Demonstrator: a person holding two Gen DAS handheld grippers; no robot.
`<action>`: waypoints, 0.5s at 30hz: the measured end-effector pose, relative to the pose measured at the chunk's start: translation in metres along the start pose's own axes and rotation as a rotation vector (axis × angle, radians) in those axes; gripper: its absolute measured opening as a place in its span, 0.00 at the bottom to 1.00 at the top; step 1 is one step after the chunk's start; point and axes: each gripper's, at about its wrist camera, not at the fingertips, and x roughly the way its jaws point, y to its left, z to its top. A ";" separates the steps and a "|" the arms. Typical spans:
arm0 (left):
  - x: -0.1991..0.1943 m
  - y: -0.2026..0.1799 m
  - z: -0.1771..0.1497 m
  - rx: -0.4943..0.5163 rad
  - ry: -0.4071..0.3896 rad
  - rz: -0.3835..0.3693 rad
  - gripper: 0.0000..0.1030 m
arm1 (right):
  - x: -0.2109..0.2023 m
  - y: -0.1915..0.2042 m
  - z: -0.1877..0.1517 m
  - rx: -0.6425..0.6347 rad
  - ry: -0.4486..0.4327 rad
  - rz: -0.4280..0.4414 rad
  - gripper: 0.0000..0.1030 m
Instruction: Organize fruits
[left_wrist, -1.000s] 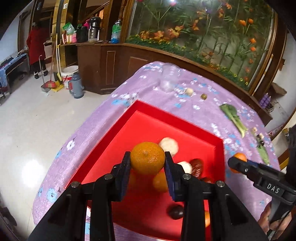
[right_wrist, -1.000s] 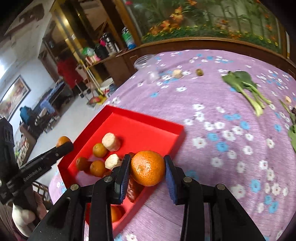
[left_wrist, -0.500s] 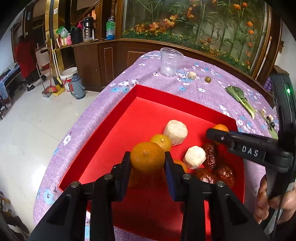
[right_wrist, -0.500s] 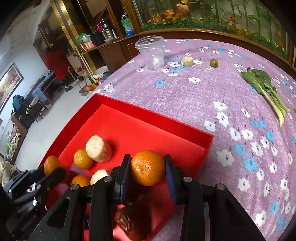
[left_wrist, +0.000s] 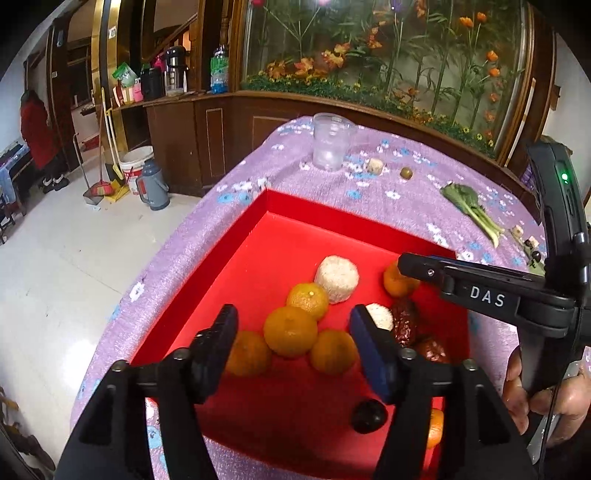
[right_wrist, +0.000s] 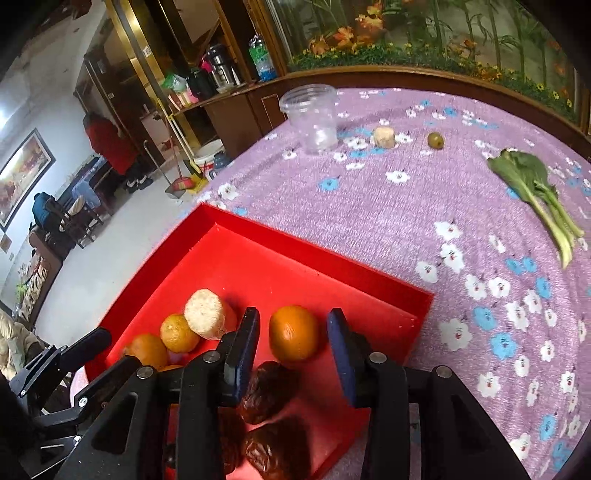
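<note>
A red tray (left_wrist: 295, 225) (right_wrist: 280, 262) lies on the purple flowered tablecloth. It holds several oranges, two pale peeled pieces (left_wrist: 337, 274) and dark red dates (left_wrist: 405, 320). My left gripper (left_wrist: 291, 334) is open above an orange (left_wrist: 290, 331) lying among other oranges in the tray. My right gripper (right_wrist: 293, 345) is open around another orange (right_wrist: 293, 332) that rests on the tray floor near its right wall. The right gripper also shows in the left wrist view (left_wrist: 413, 264), and the left gripper shows at the left of the right wrist view (right_wrist: 88, 341).
On the cloth beyond the tray stand a clear plastic cup (left_wrist: 330, 146) (right_wrist: 312, 116), a pale fruit piece (right_wrist: 384, 136), a small green fruit (right_wrist: 436, 140) and a leafy green vegetable (right_wrist: 535, 192). A dark round fruit (left_wrist: 368, 416) lies at the tray's near edge.
Both grippers have opened and let go of their oranges, which now lie in the tray. Both grippers moved lower over the tray.
</note>
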 end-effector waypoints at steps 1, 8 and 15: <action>-0.004 -0.001 0.000 0.003 -0.011 0.003 0.64 | -0.005 0.000 0.000 -0.001 -0.010 0.001 0.43; -0.039 -0.004 -0.002 0.004 -0.117 0.086 0.77 | -0.049 -0.006 -0.016 0.021 -0.071 -0.005 0.48; -0.064 -0.014 -0.008 0.017 -0.192 0.181 0.89 | -0.085 -0.013 -0.047 0.057 -0.118 -0.025 0.48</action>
